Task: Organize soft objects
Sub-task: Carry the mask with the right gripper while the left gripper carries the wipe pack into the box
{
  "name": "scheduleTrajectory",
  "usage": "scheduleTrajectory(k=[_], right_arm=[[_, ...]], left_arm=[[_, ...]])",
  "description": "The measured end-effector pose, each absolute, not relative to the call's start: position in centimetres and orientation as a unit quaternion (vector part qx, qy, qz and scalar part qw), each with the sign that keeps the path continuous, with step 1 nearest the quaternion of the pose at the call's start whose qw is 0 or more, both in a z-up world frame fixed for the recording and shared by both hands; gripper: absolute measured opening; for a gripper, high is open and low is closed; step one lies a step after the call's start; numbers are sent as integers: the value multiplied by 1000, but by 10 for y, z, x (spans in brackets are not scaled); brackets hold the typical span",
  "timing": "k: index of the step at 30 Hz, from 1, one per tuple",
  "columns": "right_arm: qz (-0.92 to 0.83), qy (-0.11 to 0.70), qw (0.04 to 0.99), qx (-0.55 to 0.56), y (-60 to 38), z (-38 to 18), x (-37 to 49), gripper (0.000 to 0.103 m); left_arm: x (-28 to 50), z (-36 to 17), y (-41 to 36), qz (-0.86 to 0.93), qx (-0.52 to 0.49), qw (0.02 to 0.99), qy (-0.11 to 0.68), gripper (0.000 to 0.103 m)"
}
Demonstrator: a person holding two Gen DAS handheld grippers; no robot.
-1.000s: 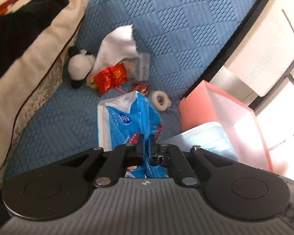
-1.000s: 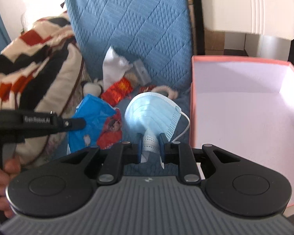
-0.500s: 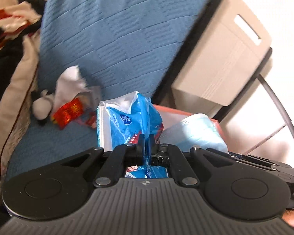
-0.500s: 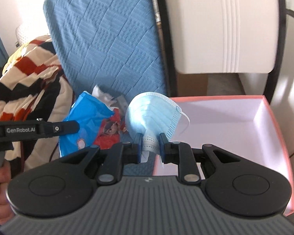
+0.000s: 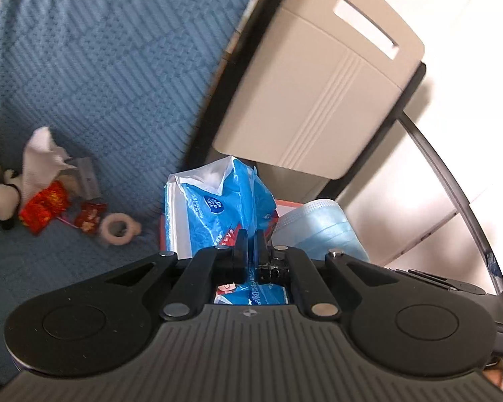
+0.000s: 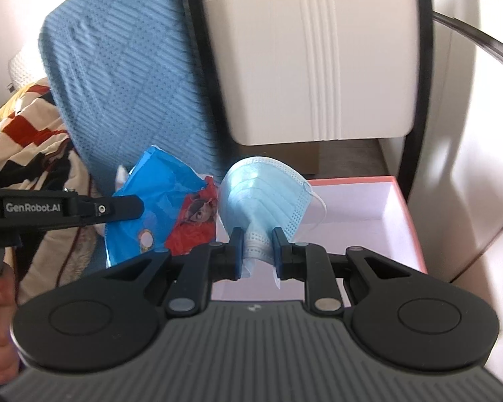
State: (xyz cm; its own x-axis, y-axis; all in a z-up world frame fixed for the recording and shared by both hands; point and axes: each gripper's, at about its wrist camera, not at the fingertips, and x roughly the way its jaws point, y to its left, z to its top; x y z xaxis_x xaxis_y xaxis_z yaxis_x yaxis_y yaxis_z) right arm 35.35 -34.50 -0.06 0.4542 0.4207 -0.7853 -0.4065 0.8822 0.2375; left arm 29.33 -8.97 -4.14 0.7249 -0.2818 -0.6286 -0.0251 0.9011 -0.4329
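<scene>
Four loose items by blue cushion [image 5: 94, 67]: panda toy [image 5: 3, 197], tissue [image 5: 38, 160], red packets [image 5: 45, 206], tape roll [image 5: 117, 231]

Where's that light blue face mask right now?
The face mask is pinched in the right gripper, held in the air over the near edge of the pink box, with the blue tissue pack just to its left.

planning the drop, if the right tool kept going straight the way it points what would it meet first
Likely the far wall of the pink box. The right tool, shut on the face mask, points over the open box, which looks empty. Beyond stands the white chair back. Depth is hard to judge.
</scene>
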Motion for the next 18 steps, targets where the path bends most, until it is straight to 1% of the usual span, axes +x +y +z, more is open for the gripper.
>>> scheduleTrajectory(k=[4, 7, 9, 18], right_arm=[[234, 467, 853, -1, -360, -14, 359, 21], [227, 472, 852, -17, -369, -29, 361, 19], [223, 480, 848, -20, -374, -42, 363, 14], [202, 523, 828, -20, -398, -102, 369, 13]], left_arm=[[308, -54, -112, -82, -205, 900, 376, 4], [320, -69, -132, -86, -200, 896, 388, 4], [327, -80, -140, -88, -200, 891, 398, 4], [353, -139, -170, -92, -202, 870, 441, 4]])
